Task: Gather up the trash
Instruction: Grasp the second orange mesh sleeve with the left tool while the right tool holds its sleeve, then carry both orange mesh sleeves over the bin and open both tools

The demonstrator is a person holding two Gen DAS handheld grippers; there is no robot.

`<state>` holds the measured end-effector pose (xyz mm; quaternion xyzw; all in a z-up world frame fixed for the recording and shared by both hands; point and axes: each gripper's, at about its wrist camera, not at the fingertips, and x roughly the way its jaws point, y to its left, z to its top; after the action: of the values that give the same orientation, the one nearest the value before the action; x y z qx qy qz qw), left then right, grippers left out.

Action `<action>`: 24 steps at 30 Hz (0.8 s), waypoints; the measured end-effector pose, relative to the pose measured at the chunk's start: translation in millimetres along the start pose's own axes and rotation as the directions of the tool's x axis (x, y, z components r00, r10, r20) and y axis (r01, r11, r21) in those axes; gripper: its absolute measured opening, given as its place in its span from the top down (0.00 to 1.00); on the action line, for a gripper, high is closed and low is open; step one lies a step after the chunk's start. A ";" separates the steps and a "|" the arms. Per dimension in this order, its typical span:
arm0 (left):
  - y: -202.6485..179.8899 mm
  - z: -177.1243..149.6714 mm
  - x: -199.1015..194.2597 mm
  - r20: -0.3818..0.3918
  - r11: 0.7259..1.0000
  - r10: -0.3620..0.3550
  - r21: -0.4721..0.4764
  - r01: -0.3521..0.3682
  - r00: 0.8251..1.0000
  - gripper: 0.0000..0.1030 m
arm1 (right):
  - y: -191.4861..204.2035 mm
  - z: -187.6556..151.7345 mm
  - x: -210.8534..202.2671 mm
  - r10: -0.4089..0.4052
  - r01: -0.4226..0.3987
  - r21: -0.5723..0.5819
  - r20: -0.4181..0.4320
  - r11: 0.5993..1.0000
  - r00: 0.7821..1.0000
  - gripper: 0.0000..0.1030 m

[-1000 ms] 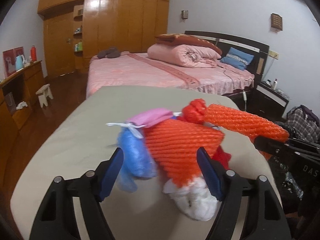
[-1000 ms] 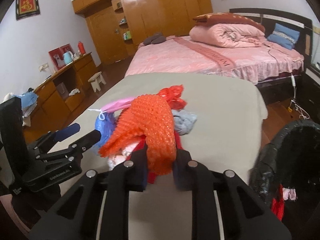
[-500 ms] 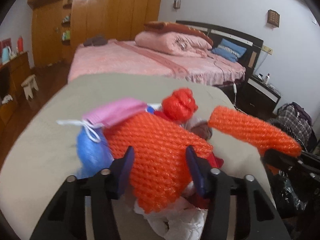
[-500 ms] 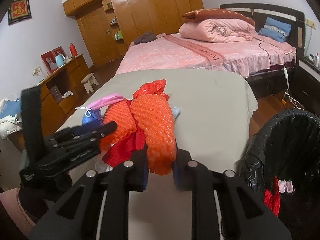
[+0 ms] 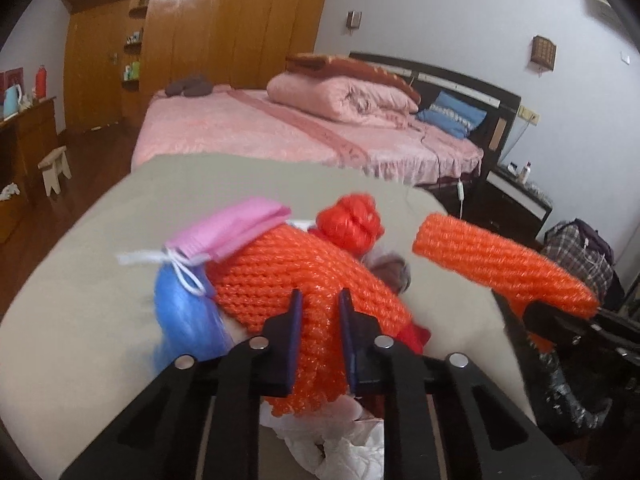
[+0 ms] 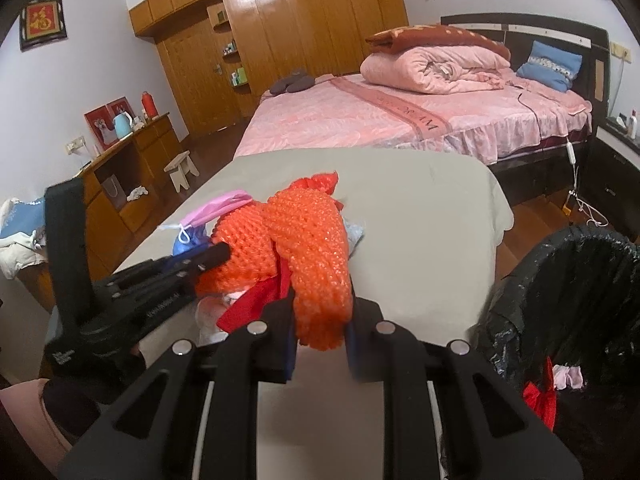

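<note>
Trash is lying heaped on the beige surface (image 5: 80,288), and both grippers are biting into it. Seen from the left wrist, the left gripper (image 5: 319,332) is holding its jaws closed on 1 orange foam net (image 5: 304,280), with a pink face mask (image 5: 232,232), a blue plastic bag (image 5: 184,320), a knotted red bag (image 5: 352,220) and white crumpled paper (image 5: 340,440) crowding around it. That view is also catching the second orange foam net (image 5: 500,264) hanging in the air, off to the right of the pile.

Only the right wrist view is showing what grips it: the right gripper (image 6: 320,328) is clamping its jaws on that second net (image 6: 312,252). It alone is revealing the black-lined trash bin (image 6: 568,300) beside the surface, with red and pink scraps (image 6: 552,388) already inside. A pink bed (image 6: 400,120) is standing beyond.
</note>
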<state>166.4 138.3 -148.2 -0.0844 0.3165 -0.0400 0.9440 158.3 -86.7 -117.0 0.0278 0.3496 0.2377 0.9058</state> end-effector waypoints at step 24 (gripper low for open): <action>-88.3 33.3 -66.2 0.118 0.982 -0.157 0.126 0.142 0.981 0.84 | -34.5 18.5 -94.2 -0.081 0.076 0.040 0.153 0.996 0.985 0.82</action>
<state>131.9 64.5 -66.6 -0.0549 0.2454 -0.1239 0.9599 124.0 -157.5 -52.1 0.0479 0.2830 0.1929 0.9383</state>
